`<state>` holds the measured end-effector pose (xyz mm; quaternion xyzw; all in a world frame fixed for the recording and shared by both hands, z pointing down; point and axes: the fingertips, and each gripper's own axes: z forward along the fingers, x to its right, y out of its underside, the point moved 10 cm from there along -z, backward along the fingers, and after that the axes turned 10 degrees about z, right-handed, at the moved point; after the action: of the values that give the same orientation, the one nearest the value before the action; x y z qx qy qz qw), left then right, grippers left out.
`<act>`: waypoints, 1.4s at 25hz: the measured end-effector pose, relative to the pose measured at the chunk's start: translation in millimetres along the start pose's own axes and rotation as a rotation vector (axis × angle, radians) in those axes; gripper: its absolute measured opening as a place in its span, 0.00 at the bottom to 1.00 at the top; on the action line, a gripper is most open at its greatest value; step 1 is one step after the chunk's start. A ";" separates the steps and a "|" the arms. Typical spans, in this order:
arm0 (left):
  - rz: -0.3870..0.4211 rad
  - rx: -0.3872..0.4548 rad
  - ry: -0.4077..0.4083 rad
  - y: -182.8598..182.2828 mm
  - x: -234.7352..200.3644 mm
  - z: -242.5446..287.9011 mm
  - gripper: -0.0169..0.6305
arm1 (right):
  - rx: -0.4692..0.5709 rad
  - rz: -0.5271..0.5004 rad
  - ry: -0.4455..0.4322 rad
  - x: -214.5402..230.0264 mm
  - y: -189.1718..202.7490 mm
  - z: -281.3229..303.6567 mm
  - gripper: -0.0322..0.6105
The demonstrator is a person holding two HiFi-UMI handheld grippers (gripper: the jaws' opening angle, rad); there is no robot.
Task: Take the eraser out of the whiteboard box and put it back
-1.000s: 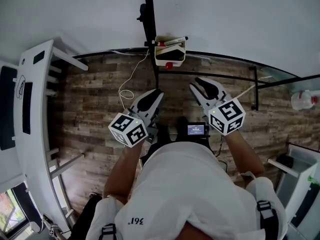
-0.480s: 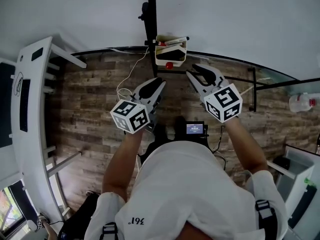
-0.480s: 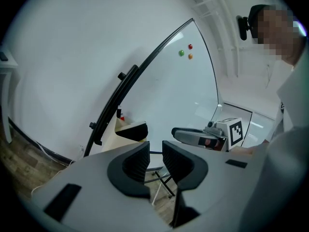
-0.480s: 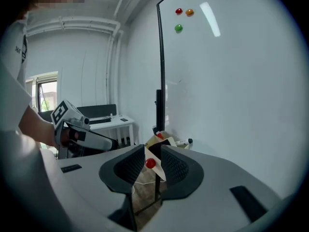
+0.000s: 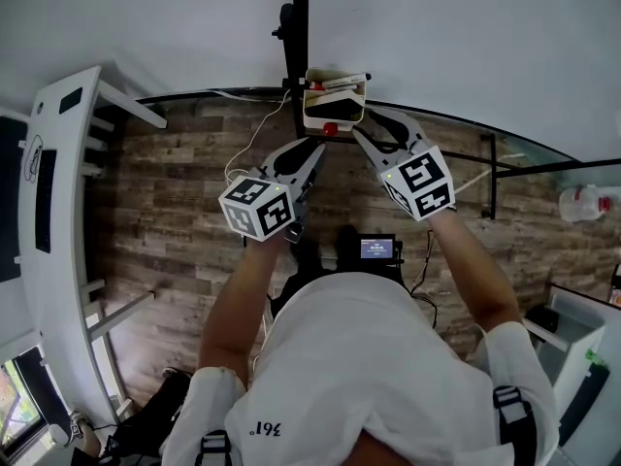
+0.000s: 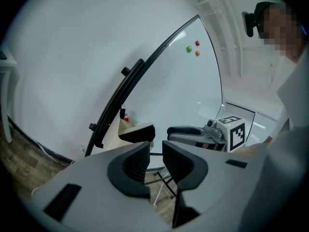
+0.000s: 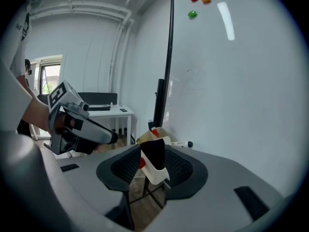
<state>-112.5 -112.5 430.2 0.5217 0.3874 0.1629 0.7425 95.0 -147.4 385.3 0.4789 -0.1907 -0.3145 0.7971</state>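
Note:
The cream whiteboard box [image 5: 351, 111] hangs on the black stand post below the whiteboard. In the right gripper view the eraser [image 7: 155, 168], white with a black felt top, shows tilted in the gap between my right gripper's [image 7: 153, 153] jaws, in front of the box [image 7: 145, 138]. These jaws have just been opening, and I see no pad pressing on it. In the head view the right gripper [image 5: 373, 124] sits at the box's right side. My left gripper [image 5: 309, 153] is lower left of the box; its jaws [image 6: 155, 151] have just been opening and hold nothing. The eraser's felt [image 6: 139, 133] lies ahead of it.
A marker [image 7: 181, 143] lies on the box, which has a red dot on its front. The whiteboard [image 5: 437, 27] fills the top, with its black stand legs over the wood floor. A white desk [image 5: 58, 212] stands left, and a small screen device [image 5: 377, 249] sits on the floor.
Both grippers have moved up the picture toward the box. The right gripper has rolled and its tips now reach the box's right side. Its jaws stand wider.

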 end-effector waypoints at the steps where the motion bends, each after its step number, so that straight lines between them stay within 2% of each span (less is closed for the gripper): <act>1: 0.002 -0.006 -0.001 0.7 -1.5 1.8 0.14 | -0.007 -0.009 0.001 0.9 0.4 3.4 0.29; 16: 0.045 -0.085 -0.012 7.1 -19.8 27.0 0.13 | -0.081 -0.096 0.002 9.5 -5.0 39.9 0.40; 23: 0.034 -0.114 -0.038 12.7 -27.0 31.5 0.22 | -0.120 -0.147 -0.005 7.7 -3.9 55.7 0.45; 35: 0.011 -0.123 -0.057 18.0 -33.3 33.6 0.22 | -0.156 -0.192 0.012 7.2 -5.8 67.9 0.47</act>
<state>-106.1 -148.6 465.1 0.4817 0.3525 0.1752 0.7830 57.3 -198.1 412.0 0.4333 -0.1139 -0.4006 0.7993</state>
